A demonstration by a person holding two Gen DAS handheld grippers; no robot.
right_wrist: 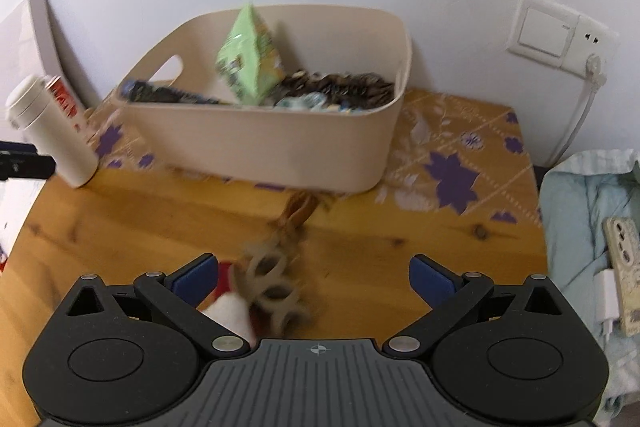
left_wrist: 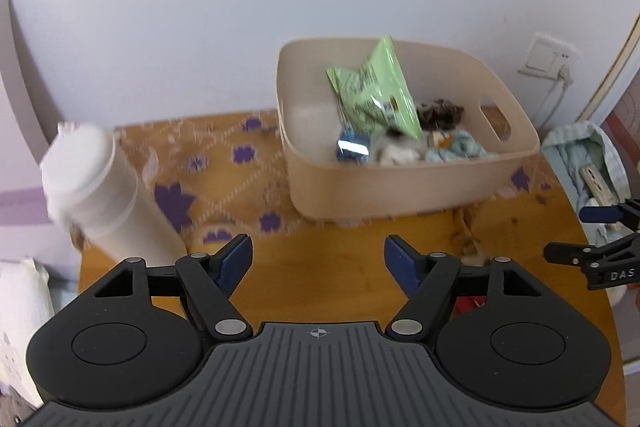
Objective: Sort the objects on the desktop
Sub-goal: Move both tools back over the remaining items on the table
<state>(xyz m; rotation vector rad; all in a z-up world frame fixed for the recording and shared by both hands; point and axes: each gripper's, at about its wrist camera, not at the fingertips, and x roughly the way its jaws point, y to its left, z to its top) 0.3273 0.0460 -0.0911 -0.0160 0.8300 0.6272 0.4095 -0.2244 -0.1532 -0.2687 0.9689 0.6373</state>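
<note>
Bin (left_wrist: 400,187) on wooden table (left_wrist: 340,267)

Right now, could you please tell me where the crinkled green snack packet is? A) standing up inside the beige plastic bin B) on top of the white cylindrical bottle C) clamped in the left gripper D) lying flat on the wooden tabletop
A: the crinkled green snack packet pokes up from inside the beige plastic bin, among other small items.
</note>
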